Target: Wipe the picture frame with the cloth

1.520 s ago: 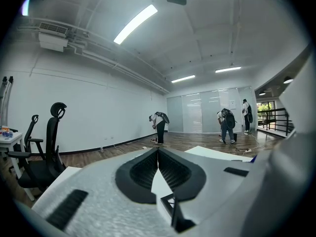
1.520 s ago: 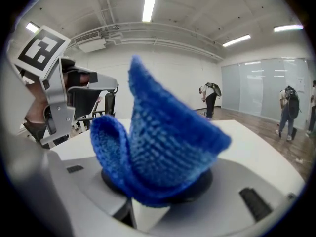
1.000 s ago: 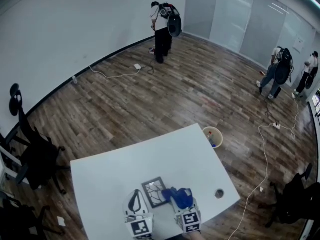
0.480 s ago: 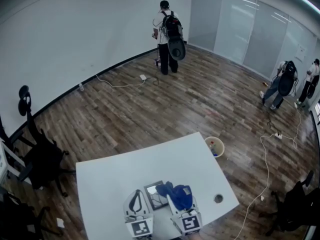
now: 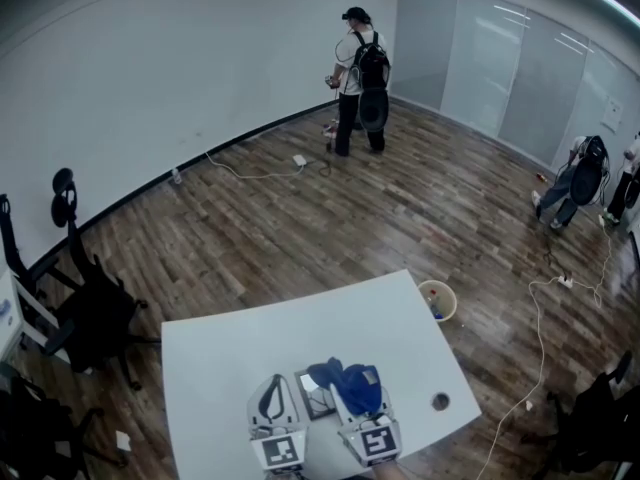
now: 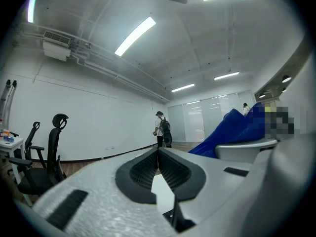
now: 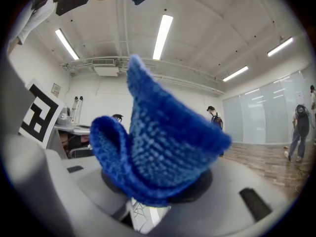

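My left gripper (image 5: 273, 392) is pressed together on nothing, just left of the frame (image 5: 316, 399). The frame lies flat on the table (image 5: 230, 358) between my tools. My right gripper (image 5: 357, 396) pinches the cloth (image 5: 349, 381) above the frame's right edge. I judge the wiping barely started, with most of it left.

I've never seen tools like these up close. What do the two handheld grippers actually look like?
The left gripper and right gripper look alike: pale grey moulded plastic bodies, each ending in two broad jaws lined with black ribbed pads. At its near end each carries a white cube printed with black square markers. No cables are visible on either.
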The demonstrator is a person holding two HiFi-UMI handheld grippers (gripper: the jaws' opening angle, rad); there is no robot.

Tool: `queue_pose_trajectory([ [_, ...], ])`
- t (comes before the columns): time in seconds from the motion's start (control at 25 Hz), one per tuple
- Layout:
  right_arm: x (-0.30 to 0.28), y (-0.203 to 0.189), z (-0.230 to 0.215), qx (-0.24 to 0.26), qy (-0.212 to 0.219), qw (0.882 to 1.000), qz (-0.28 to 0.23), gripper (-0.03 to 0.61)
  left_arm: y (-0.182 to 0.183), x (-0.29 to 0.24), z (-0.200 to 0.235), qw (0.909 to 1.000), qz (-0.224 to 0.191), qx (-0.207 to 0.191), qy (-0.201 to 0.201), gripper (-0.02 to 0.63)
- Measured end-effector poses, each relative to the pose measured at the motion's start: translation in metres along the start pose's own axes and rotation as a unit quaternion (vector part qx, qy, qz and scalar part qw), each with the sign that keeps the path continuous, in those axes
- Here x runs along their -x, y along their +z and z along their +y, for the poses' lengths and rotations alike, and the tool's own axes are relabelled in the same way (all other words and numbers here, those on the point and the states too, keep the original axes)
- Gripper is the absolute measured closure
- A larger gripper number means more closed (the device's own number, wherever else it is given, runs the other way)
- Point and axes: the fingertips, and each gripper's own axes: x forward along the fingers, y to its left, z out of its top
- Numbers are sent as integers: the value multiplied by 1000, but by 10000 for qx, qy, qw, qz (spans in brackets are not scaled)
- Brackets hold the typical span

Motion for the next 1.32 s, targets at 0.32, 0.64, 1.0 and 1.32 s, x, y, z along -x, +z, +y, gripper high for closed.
queue_pose_trajectory([
  [0.32, -3, -6, -2, -165, -4, 9998, 70, 420, -9, 0, 2, 9999, 88, 46, 43, 611],
  [0.64, -4, -8, 0, -183, 54, 9998, 95, 420, -5, -1, 2, 9999, 103, -111, 27, 611],
  [1.0, 0, -9, 0, -232, 54, 9997, 97, 420, -8, 1, -3, 9999, 97, 55, 4, 611],
  [1.32, 4, -10, -3, -230, 60, 9997, 109, 420, 0, 0, -6, 9997, 85, -231, -23, 611],
])
